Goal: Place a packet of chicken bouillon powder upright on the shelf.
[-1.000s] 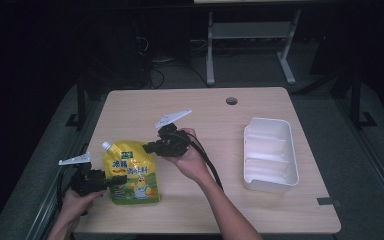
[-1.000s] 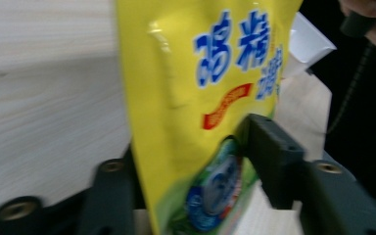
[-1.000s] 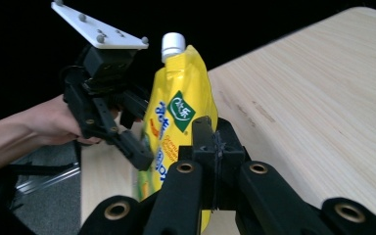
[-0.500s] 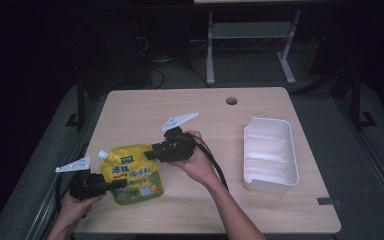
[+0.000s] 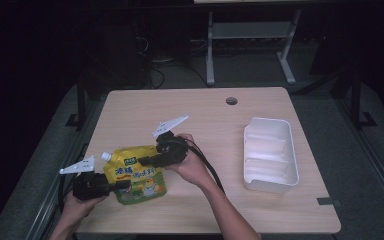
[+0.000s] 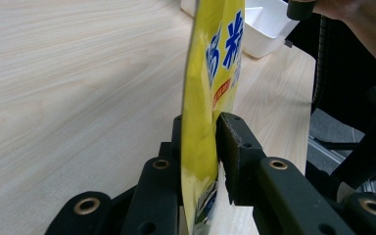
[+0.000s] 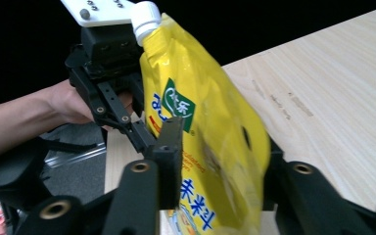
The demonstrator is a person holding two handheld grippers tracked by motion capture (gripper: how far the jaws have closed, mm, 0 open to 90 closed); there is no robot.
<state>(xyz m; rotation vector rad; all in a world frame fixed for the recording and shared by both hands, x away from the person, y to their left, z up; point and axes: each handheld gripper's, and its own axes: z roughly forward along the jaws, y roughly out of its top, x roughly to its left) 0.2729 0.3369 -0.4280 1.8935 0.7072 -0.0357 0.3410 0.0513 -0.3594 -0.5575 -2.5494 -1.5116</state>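
The yellow spout pouch (image 5: 136, 174) sits over the near left part of the wooden table (image 5: 215, 125). The left gripper (image 6: 199, 147) squeezes its edge tight. The right gripper (image 7: 215, 147) has just been opening, with the pouch between its jaws.

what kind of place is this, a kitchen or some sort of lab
More likely a lab or recording workspace than a kitchen: a bare wooden table with a cable hole stands in a dark room, cables trail on the floor behind, and a metal stand is at the back.

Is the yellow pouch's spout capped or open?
Capped: a white cap sits on the spout of the yellow pouch.
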